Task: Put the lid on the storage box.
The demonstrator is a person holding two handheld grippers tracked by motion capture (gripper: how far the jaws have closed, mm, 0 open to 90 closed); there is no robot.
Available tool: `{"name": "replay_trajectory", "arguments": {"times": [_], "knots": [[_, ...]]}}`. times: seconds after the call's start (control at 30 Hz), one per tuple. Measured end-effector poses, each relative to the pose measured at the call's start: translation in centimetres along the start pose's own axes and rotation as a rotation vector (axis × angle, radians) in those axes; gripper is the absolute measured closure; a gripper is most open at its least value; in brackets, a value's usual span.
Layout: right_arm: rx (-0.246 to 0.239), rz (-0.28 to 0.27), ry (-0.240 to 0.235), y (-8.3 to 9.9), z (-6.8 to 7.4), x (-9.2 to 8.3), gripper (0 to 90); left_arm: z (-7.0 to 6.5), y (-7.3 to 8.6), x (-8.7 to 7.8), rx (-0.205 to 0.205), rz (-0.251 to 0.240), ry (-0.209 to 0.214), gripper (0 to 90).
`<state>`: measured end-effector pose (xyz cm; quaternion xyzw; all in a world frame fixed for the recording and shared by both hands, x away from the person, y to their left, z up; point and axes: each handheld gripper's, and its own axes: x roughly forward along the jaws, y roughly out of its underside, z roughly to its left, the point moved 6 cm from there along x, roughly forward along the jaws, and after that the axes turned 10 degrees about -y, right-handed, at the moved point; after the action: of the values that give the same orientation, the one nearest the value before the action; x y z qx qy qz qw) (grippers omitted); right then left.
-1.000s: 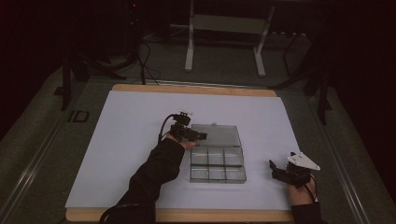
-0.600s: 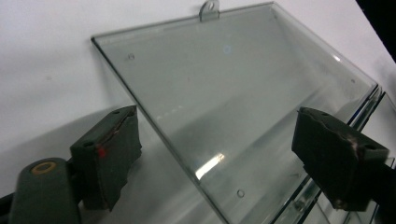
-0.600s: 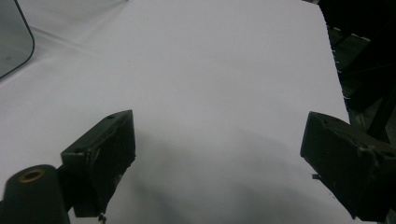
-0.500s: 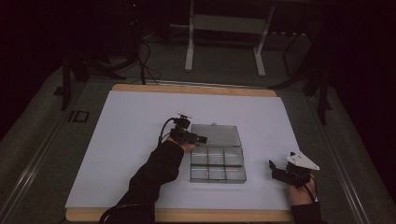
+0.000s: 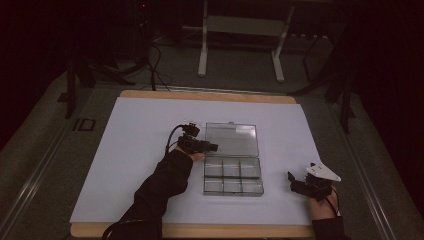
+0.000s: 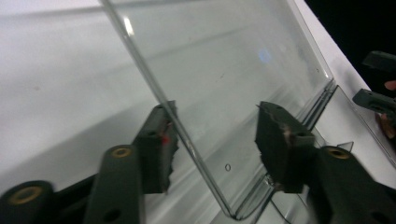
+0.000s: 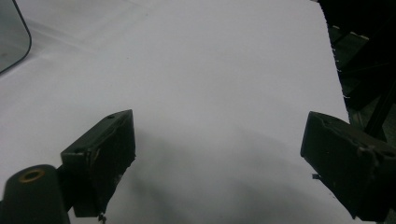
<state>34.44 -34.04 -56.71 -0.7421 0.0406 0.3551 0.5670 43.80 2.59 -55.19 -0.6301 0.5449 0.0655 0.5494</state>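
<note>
Two grippers work over the white sheet (image 5: 125, 165) on the table, one at the clear plastic box and one idle. At the left, the left gripper (image 5: 212, 147) sits at the near left corner of the lid (image 5: 232, 139), just where the lid meets the compartment tray (image 5: 232, 176). In the left gripper view its jaws stand apart on either side of the lid's left edge (image 6: 161, 100), with a visible gap on both faces, so nothing is clamped. The lid lies swung back on the far side of the tray; from the high view it seems flat or nearly flat on the sheet, though the exact tilt cannot be told. The tray, divided into six compartments, lies near the middle of the sheet toward its near edge, and the compartments appear to hold nothing. At the right, the right gripper (image 5: 291, 179) rests well apart from the box, close to the near right corner of the sheet, jaws spread wide over bare paper. Judgement: the box is open, the opening step looks complete or nearly so; releasing the lid and any loading of the compartments remain.
</note>
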Motion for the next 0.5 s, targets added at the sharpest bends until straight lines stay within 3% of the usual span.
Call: {"name": "replay_trajectory", "arguments": {"times": [0.13, 0.27, 0.5], "knots": [[0.008, 0.007, -0.011, -0.1, 0.0, 0.0, 10.1, 0.0, -0.2, -0.8, 0.034, -0.036, 0.011, 60.7], [0.018, 0.011, -0.04, -0.4, 0.3, 0.1, 10.1, 0.0, -0.3, -1.5, 0.042, -0.058, 0.036, 68.7], [0.007, -0.021, -0.086, -2.3, 1.1, -0.4, 10.1, -0.2, -0.3, -2.4, 0.086, -0.08, 0.054, 76.6]]}}
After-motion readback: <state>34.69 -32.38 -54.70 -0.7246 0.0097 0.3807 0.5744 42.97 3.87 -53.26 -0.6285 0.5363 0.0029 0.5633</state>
